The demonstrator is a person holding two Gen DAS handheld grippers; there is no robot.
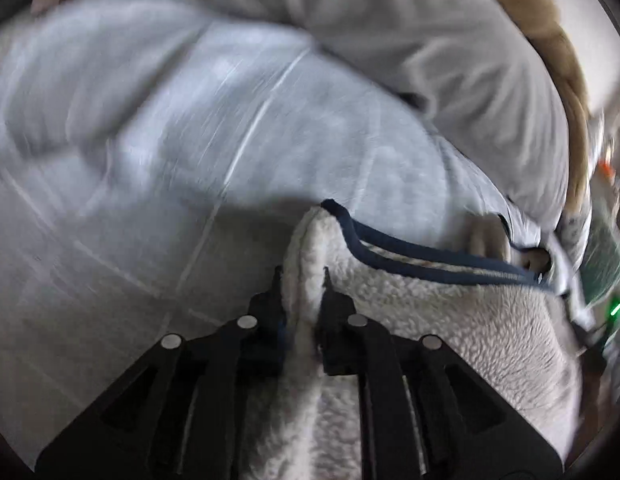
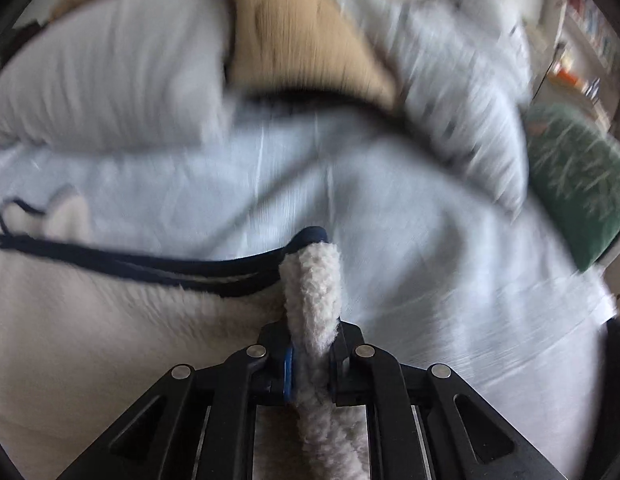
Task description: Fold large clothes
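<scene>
A white fleece garment (image 1: pixel 450 320) with dark navy edging (image 1: pixel 410 254) stretches between my two grippers above a pale blue bed sheet (image 1: pixel 170 140). My left gripper (image 1: pixel 301 280) is shut on one corner of the fleece, which bunches up between the fingers. In the right wrist view my right gripper (image 2: pixel 312 332) is shut on the other corner of the fleece (image 2: pixel 314 280), which stands up between the fingers, with the navy edging (image 2: pixel 150 264) running off to the left. Both views are motion-blurred.
White pillows (image 1: pixel 430 40) (image 2: pixel 102 80) lie at the head of the bed. A tan cloth (image 2: pixel 294 32) lies between them. A green cushion (image 2: pixel 578 184) sits at the bed's right edge. Shelves (image 2: pixel 582 40) stand at the far right.
</scene>
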